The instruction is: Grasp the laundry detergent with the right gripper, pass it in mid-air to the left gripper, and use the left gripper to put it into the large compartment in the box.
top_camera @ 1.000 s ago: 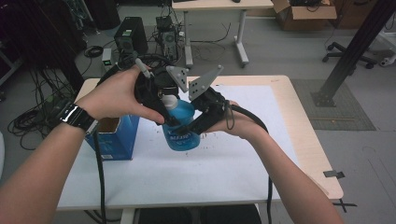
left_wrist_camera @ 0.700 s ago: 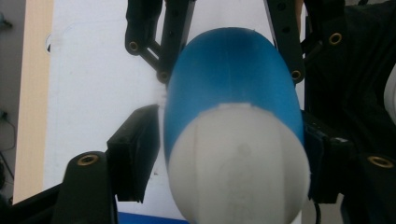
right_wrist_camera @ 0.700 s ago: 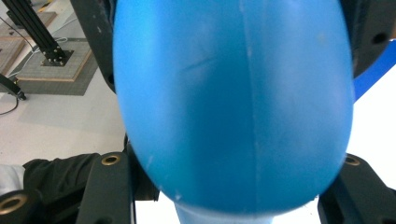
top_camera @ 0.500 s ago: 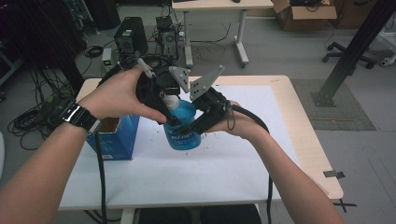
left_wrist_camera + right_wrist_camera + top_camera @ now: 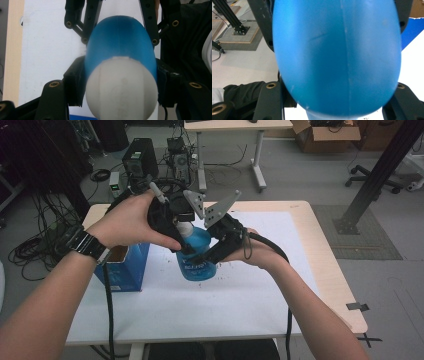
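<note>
Blue bottle (image 5: 197, 257) held above white table (image 5: 240, 310), near centre, both grippers on it. High view: left gripper (image 5: 176, 227) at white cap (image 5: 185, 227), right gripper (image 5: 212, 247) clamped on body. Left gripper view, close up: cap (image 5: 122, 92) pinched between black jaws, which have just been closing onto it; right gripper's linkage visible beyond. Right gripper view: bottle body (image 5: 337, 57) squeezed between jaws, blocking most of table. Blue box (image 5: 122, 270) just left of bottle, near table edge. Beyond table: computer tower (image 5: 140, 162), cables on floor.
</note>
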